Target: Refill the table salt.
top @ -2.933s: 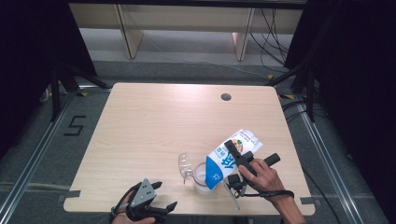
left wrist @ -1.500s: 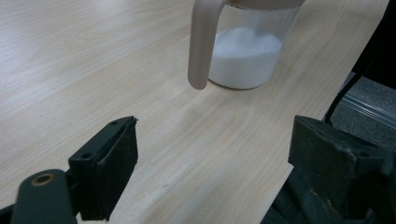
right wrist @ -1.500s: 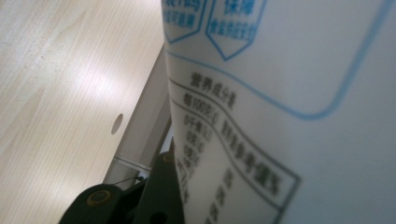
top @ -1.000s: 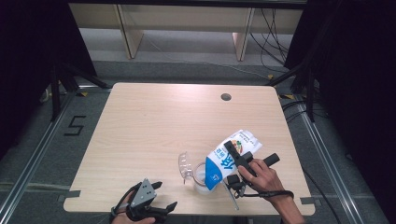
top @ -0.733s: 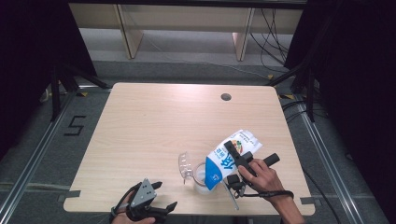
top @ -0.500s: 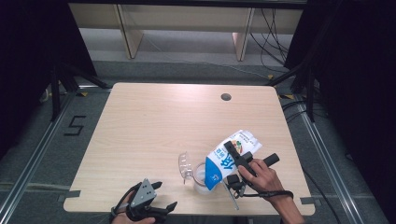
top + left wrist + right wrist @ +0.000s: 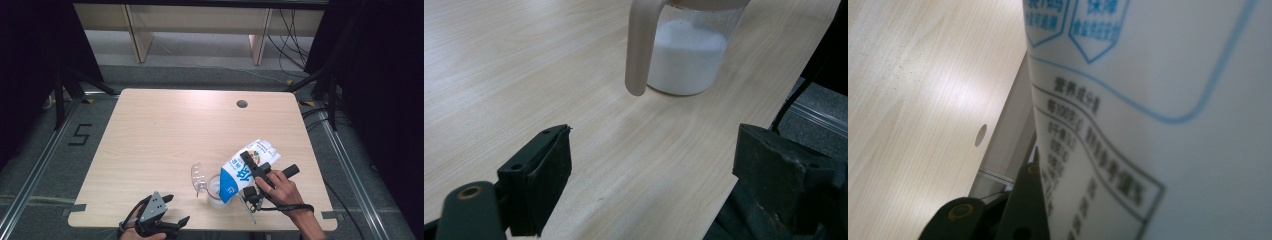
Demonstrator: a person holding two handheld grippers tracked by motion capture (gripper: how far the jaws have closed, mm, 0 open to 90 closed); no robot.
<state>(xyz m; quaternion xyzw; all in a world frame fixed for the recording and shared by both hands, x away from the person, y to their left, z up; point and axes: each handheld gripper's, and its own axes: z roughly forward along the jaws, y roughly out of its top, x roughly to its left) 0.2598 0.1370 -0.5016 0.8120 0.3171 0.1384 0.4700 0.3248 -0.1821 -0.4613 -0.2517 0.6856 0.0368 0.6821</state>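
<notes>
A white and blue milk carton (image 7: pixel 246 167) is tipped spout-down over a clear jug (image 7: pixel 215 189) near the table's front edge. My right gripper (image 7: pixel 256 171) is shut on the carton; in the right gripper view the carton's printed side (image 7: pixel 1158 120) presses against one black jaw. The jug (image 7: pixel 689 55) has a pale handle (image 7: pixel 640 47) and holds white liquid. Its clear lid or spout flap (image 7: pixel 198 176) stands to its left. My left gripper (image 7: pixel 172 210) rests open at the front left edge, with its fingers (image 7: pixel 536 182) wide apart and nothing between them.
The light wooden table (image 7: pixel 170 135) has a round cable hole (image 7: pixel 242 104) at the back right. Its front edge lies just under the left gripper. Shelving legs and cables stand on the floor beyond the table.
</notes>
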